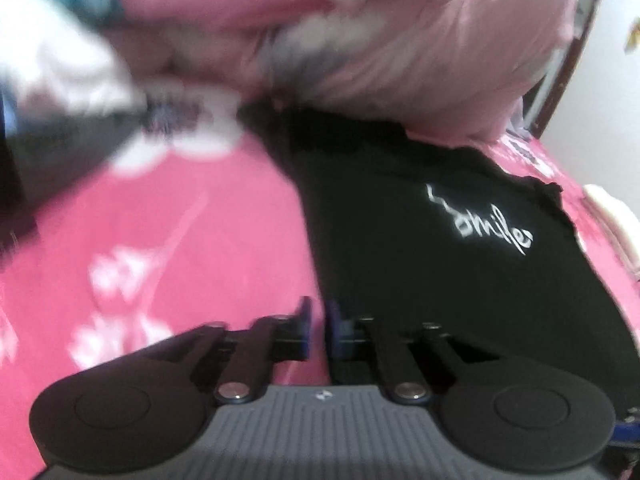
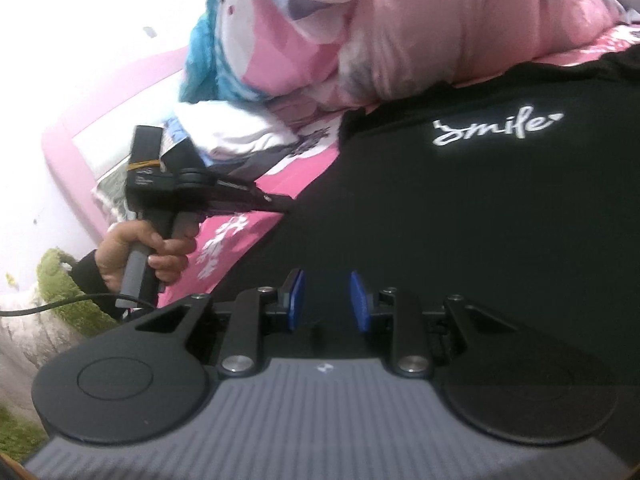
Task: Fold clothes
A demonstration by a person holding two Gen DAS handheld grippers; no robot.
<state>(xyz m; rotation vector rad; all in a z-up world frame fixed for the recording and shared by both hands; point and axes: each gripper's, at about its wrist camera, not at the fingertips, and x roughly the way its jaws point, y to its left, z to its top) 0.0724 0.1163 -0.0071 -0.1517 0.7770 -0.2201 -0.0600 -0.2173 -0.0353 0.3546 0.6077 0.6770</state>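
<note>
**Spotter:** Where is the garment?

**Operator:** The black T-shirt point(image 1: 440, 280) lies flat on the bed, over the pink flowered sheet point(image 1: 180, 220). Its white "smile" print point(image 2: 496, 126) faces up. The far end of the shirt runs up against a heap of pink quilt point(image 2: 460, 20).

**Spotter:** How will it handle?

**Operator:** I'd expect it to be light, soft knit with no stiffness. It should drape and sag the moment I lift it, and a loose pinch could slip off. I'd take it at the edges, on a side seam or the hem, one grip per side. That way the panel folds over as a sheet instead of bunching. I see no breakage risk, but dragging it may rumple the sheet underneath.

**Spotter:** Left side?

**Operator:** My left gripper point(image 1: 319, 320) sits right at the shirt's left edge, where the black meets the pink. Its jaws are nearly together, with only a thin slit between the blue pads. That view is smeared, so I can't tell whether the slit has cloth pinched in it or just sits beside the edge. In the other camera its tips meet that same edge, and my left hand point(image 2: 136, 256) is wrapped round the handle.

**Spotter:** Right side?

**Operator:** My right gripper point(image 2: 328, 300) is over the body of the shirt, nearer me than the print. Its jaws stand apart at a modest gap, and I can see nothing caught between them, only black fabric below. It isn't on an edge yet. I'd want it on the opposite side seam before lifting.
</note>
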